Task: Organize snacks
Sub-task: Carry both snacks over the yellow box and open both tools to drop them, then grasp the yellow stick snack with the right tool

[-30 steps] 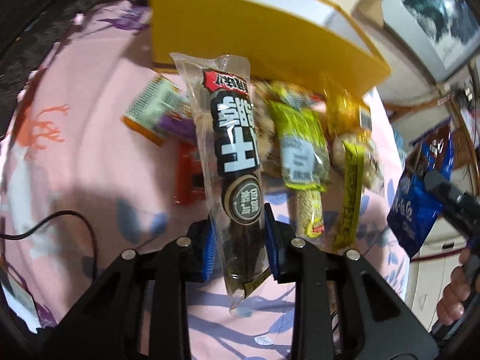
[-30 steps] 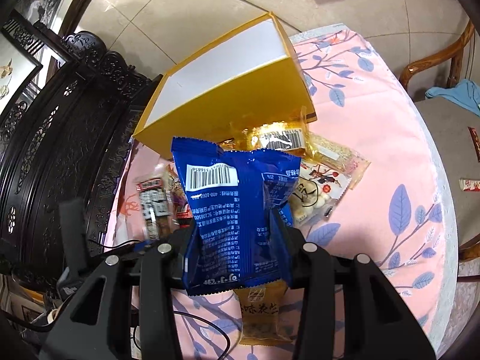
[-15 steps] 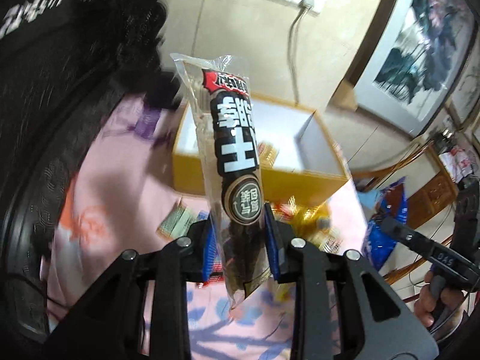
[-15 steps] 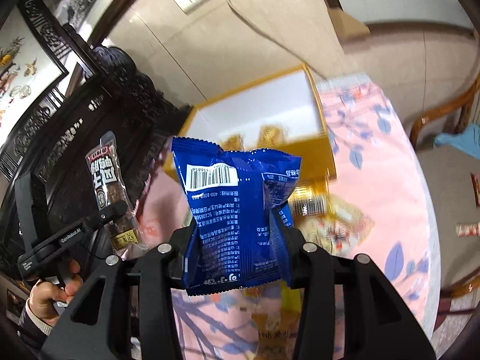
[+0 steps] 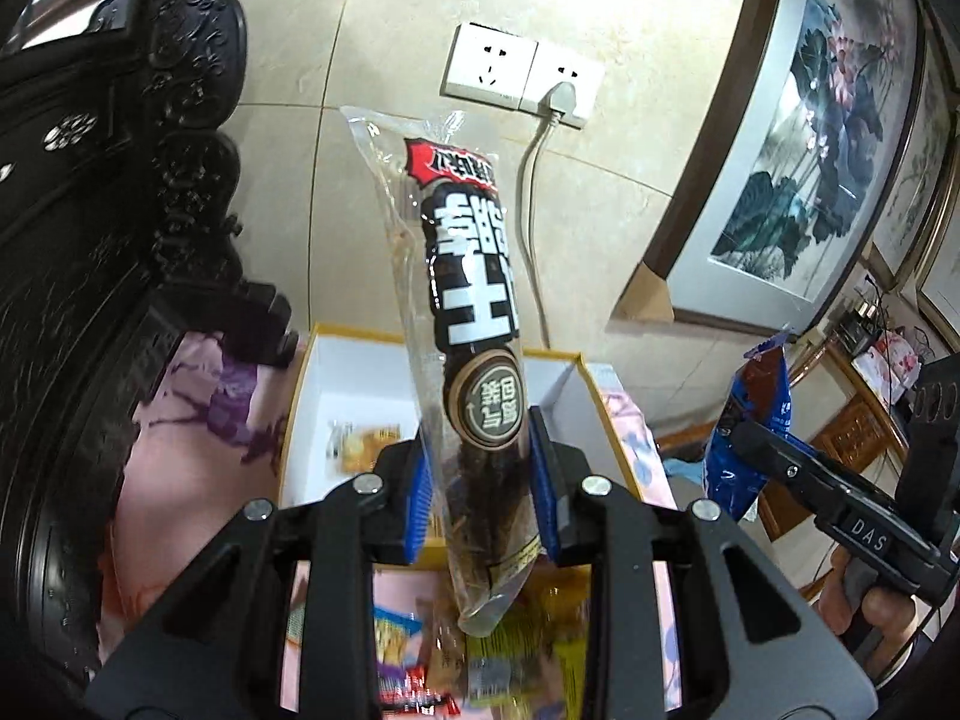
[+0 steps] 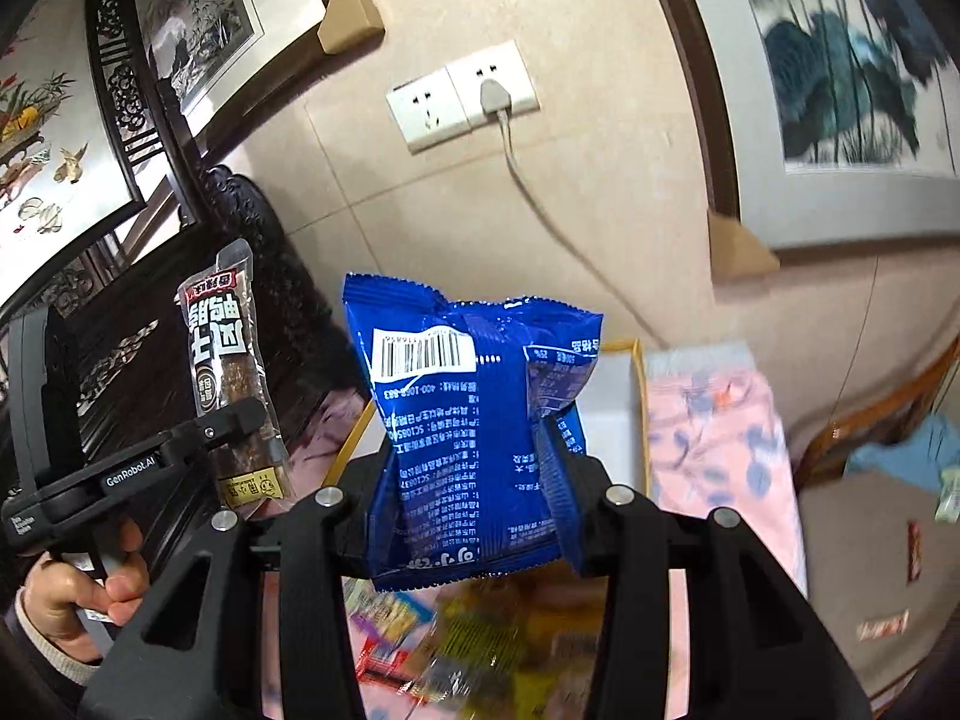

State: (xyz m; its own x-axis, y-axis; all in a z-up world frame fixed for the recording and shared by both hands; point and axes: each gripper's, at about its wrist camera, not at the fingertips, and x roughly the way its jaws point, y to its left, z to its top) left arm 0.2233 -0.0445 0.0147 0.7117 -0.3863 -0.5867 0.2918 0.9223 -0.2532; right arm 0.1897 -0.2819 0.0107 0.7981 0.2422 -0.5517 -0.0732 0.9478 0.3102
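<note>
Dark snack stick (image 5: 474, 360) — between left fingers (image 5: 417, 498)

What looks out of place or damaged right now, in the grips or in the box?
Nothing is damaged. The left gripper holds the long black snack pack upright; the right gripper holds the blue bag barcode side up, text upside down. The yellow box holds one snack packet. Loose snacks below are too blurred to judge.

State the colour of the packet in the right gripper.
Blue packet with a white barcode label and white print; clearest in the right wrist view.
</note>
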